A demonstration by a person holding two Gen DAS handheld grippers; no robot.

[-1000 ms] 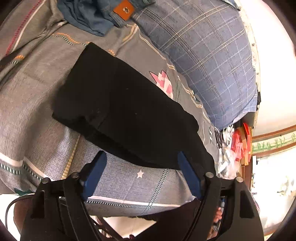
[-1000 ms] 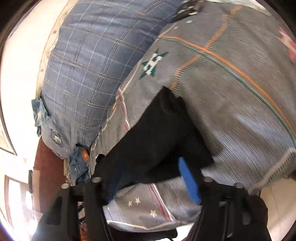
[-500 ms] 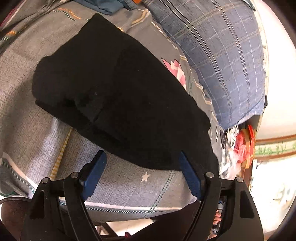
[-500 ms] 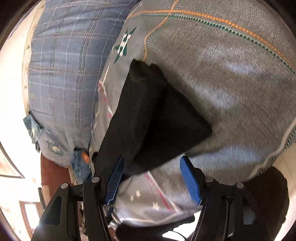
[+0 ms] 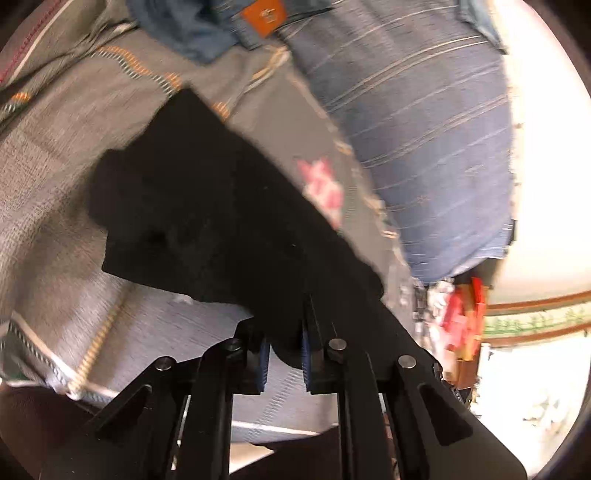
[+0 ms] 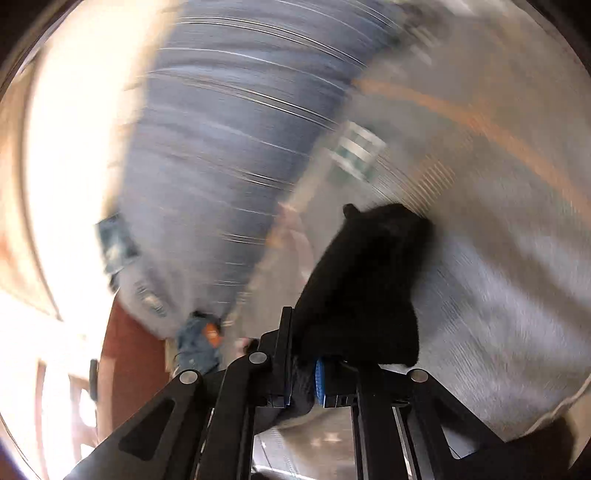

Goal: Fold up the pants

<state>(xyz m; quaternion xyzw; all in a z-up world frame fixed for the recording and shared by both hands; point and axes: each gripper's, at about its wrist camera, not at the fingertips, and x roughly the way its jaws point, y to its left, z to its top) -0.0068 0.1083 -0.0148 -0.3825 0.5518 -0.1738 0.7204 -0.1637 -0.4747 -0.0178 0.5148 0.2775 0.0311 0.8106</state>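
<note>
The black pants (image 5: pixel 221 221) lie folded on a grey patterned bed cover (image 5: pixel 48 206). My left gripper (image 5: pixel 284 350) is shut on the near edge of the pants, black cloth pinched between its blue pads. In the right wrist view, which is blurred by motion, my right gripper (image 6: pixel 304 376) is shut on another edge of the black pants (image 6: pixel 365 280), and the cloth rises bunched over the fingers.
A blue plaid pillow (image 5: pixel 424 122) lies beyond the pants and also shows in the right wrist view (image 6: pixel 229 155). Folded blue jeans (image 5: pixel 221 26) with an orange patch lie at the far edge. Red clutter (image 5: pixel 461 317) sits beside the bed at right.
Both grippers were open around the pants' near edge and have now closed on the cloth. The right gripper is moving fast, lifting its edge.
</note>
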